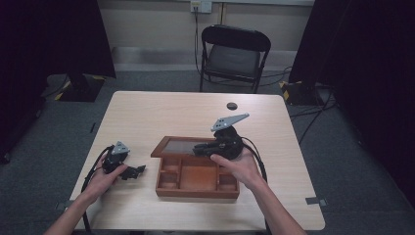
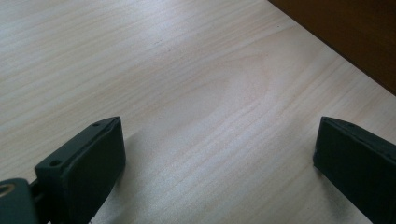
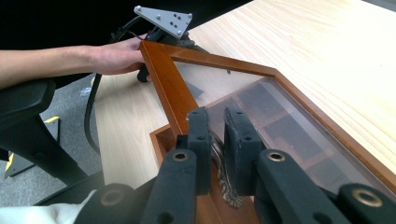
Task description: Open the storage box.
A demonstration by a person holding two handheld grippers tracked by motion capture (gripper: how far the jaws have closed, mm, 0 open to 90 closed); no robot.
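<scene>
wooden box [image 1: 195, 178] near table's [image 1: 147, 117] front edge, long axis left-right, compartments up | glass lid [image 3: 261, 107] raised, hinged at far side | right gripper [image 3: 217, 135] clenched on lid's metal clasp [image 3: 224, 179] | left gripper [image 2: 219, 154] spread wide, nothing held, resting on table left of box

You're working at a pale wood-grain table [image 1: 147, 112] standing on grey carpet [image 1: 39, 147]. Beyond its far edge you face a black folding chair [image 1: 234, 56] set against a light wall [image 1: 156, 24], with a wall socket [image 1: 200, 6] just above it and a cable dropping down from it. Dark curtains [image 1: 49, 39] hang on both sides of you. Black cables [image 1: 313, 105] trail across the floor to your right, near yellow-and-black striped tape [image 1: 291, 90].
</scene>
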